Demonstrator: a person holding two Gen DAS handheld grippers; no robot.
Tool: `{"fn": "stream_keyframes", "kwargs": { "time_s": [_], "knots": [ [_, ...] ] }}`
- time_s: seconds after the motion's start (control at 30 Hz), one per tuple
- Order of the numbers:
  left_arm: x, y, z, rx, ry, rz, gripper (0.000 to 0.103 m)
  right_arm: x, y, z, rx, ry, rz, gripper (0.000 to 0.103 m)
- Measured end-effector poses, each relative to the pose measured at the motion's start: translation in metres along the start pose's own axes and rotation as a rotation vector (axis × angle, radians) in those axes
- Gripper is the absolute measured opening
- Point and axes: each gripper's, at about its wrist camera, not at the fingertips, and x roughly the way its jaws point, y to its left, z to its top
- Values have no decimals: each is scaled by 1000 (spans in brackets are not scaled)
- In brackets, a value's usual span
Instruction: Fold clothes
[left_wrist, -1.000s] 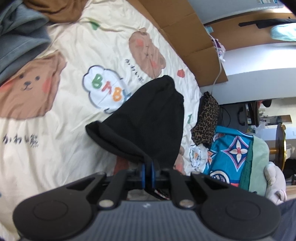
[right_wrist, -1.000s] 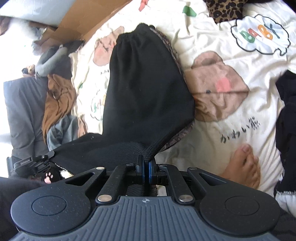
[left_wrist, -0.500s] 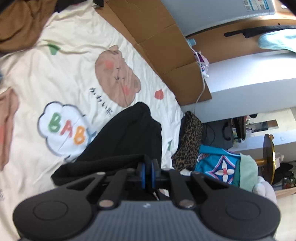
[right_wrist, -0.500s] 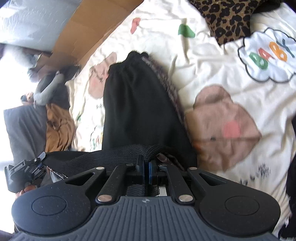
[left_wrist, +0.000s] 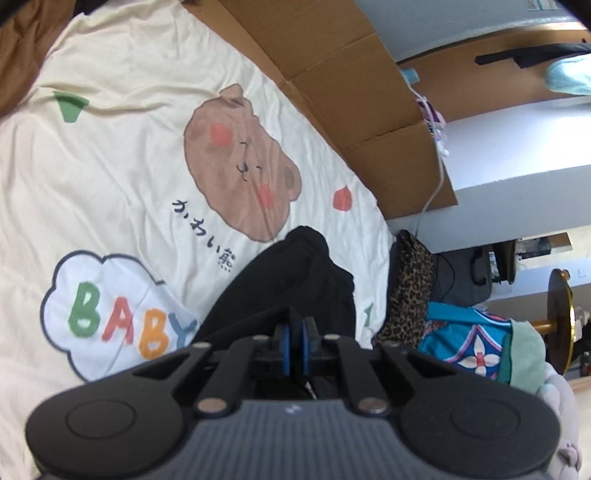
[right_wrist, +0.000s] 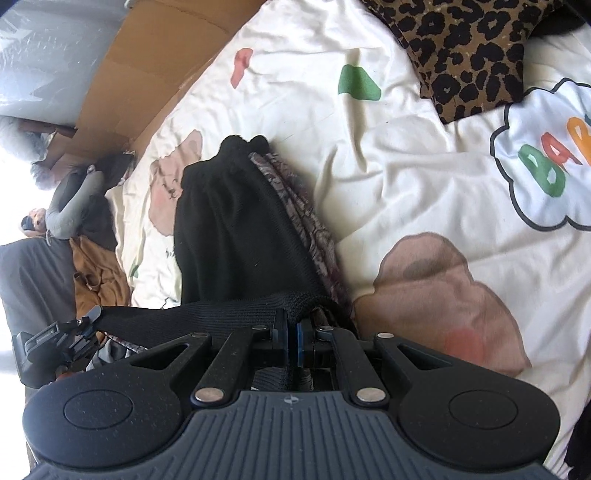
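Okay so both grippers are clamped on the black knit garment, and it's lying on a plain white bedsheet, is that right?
Not quite. Both the left gripper and right gripper are shut on the black knit garment, but the cream bedsheet is not plain: the left wrist view shows printed brown bears and coloured "BABY" lettering.

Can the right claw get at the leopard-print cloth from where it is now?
Probably not yet. The right claw is shut on the black garment, so it is occupied. The bedsheet leading to the leopard-print cloth looks bare otherwise.
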Motion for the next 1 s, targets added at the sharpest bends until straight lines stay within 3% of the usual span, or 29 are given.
{"fn": "stream_keyframes", "kwargs": {
  "time_s": [0.33,0.5,0.53,0.6,0.63,0.9,1.0],
  "knots": [
    [31,6,22,-2,-11,4,7,34,-35,19,110,-77,24,3],
    [55,19,31,-27,-11,32,7,47,-44,25,169,-76,41,9],
    [59,23,32,-36,-8,33,7,50,-46,25,181,-68,50,12],
    [64,28,33,-49,-7,35,7,53,-47,22,192,-55,78,45],
    [66,31,33,-55,-7,34,7,54,-47,20,192,-52,88,47],
    [67,38,30,-90,-11,9,7,63,-46,16,210,-23,165,47],
    [67,40,32,-104,-19,-3,7,58,-45,21,228,-62,221,47]
  ]
}}
